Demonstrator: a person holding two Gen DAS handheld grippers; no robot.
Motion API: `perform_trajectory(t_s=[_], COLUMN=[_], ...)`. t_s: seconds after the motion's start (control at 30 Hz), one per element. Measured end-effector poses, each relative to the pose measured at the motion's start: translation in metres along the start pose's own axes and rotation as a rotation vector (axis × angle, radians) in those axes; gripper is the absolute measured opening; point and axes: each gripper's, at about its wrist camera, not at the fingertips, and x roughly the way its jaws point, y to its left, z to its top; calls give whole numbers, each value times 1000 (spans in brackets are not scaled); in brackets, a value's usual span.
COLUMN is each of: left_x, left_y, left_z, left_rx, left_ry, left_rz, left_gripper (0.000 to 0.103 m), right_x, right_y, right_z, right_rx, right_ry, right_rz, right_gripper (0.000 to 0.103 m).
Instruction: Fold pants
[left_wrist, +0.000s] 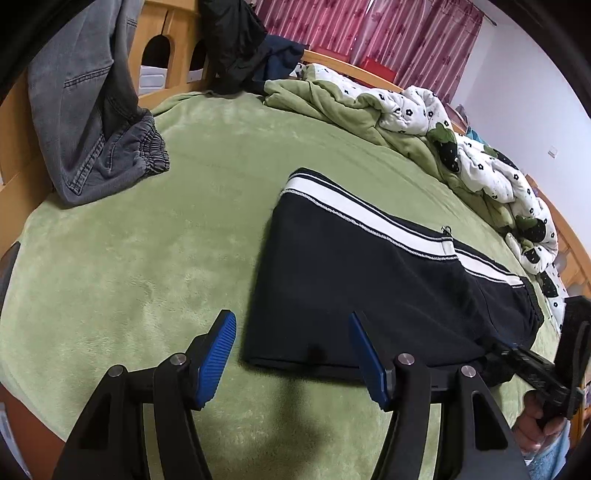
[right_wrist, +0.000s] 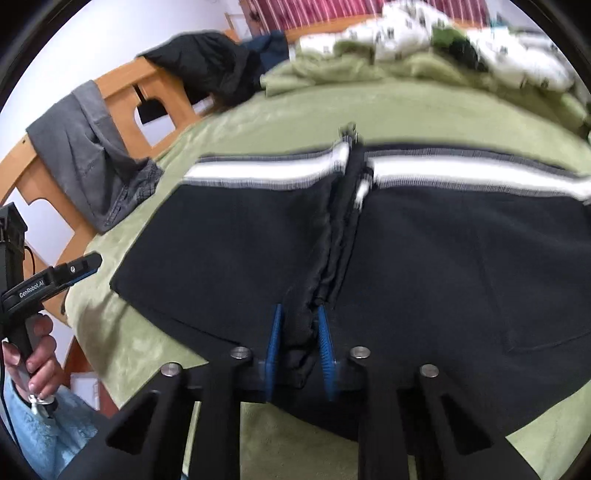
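Observation:
Black pants (left_wrist: 354, 280) with a white side stripe lie folded on the green blanket (left_wrist: 147, 258). My left gripper (left_wrist: 291, 354) is open and empty, its blue pads hovering at the pants' near left corner. In the right wrist view the pants (right_wrist: 229, 236) fill the middle. My right gripper (right_wrist: 299, 343) is shut on a bunched fold of the black fabric at the near edge. The right gripper also shows in the left wrist view (left_wrist: 517, 354), at the pants' right end. The left gripper shows at the left of the right wrist view (right_wrist: 83, 264).
Grey jeans (left_wrist: 88, 122) hang over the wooden bed frame (left_wrist: 162, 26) at the left. A black jacket (left_wrist: 236, 44) drapes over the frame at the back. A rumpled green and white floral quilt (left_wrist: 424, 122) lies along the far right. Red curtains (left_wrist: 369, 26) behind.

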Motion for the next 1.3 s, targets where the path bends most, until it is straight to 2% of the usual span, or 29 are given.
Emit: perform_trajectory(t_s=[0.1, 0.17, 0.27, 0.3, 0.33, 0.4, 0.5, 0.6, 0.7, 0.77, 0.8, 0.83, 0.87, 0.9, 0.93, 1.0, 1.03, 1.1, 1.13, 1.17, 1.2, 1.23, 1.3], left_x=[-1, 0, 1, 1, 0, -1, 0, 3, 6, 8, 9, 10, 12, 13, 16, 18, 19, 20, 22, 23, 25, 25, 27], left_y=[9, 15, 21, 22, 22, 25, 30, 33, 37, 40, 41, 41, 42, 43, 44, 43, 42, 38, 33, 30, 25, 22, 15], left_z=[2, 2, 4, 4, 4, 4, 5, 4, 5, 6, 6, 6, 6, 7, 7, 8, 8, 8, 8, 9, 9, 8, 8], left_rx=[-31, -58, -75, -77, -81, -91, -106, -122, -124, -131, -133, -135, -136, -136, -139, -143, -139, -124, -109, -102, -93, -85, -64], left_ry=[2, 9, 18, 17, 15, 14, 19, 31, 38, 43, 45, 47, 48, 51, 58, 66, 71, 72, 75, 77, 79, 80, 80], left_rz=[1, -1, 15, 18, 19, 17, 12, 7, 21, 23, 25, 29, 33, 34, 33, 22, 11, 8, 8, 8, 6, 5, 9], left_gripper=[61, 61, 61, 61, 61, 61, 61, 61, 61, 61, 61, 61, 61, 61, 61, 61, 61, 61, 61, 61, 61, 61, 61], right_x=[-21, -19, 1, 1, -1, -6, -9, 15, 58, 89, 95, 92, 90, 88, 78, 62, 56, 55, 61, 71, 81, 84, 70], right_y=[-3, -2, 4, 4, 4, 2, -8, -15, -30, -50, -55, -55, -52, -51, -51, -54, -56, -57, -58, -63, -67, -68, -65], right_z=[0, -7, -20, -20, -17, -7, 13, 45, 73, 79, 80, 80, 81, 82, 86, 94, 99, 99, 95, 89, 83, 78, 76], right_rx=[19, 20, -28, -39, -49, -42, -7, 11, 61, 146, 173, 173, 156, 146, 145, 141, 120, 76, 59, 57, 58, 59, 58], right_ry=[-39, 3, 85, 85, 79, 52, -13, 18, 87, 181, 183, 138, 126, 118, 61, -12, -28, -37, -21, 33, 94, 115, 82], right_rz=[103, 148, 66, 57, 54, 65, 57, -6, -63, -73, -59, -53, -13, 15, 7, 47, 39, -31, -69, -98, -113, -111, -117], right_gripper=[16, 17, 20, 26, 39, 54, 62, 62, 62, 62, 59, 32, 17, 16, 15, 15, 14, 16, 19, 21, 22, 22, 25])
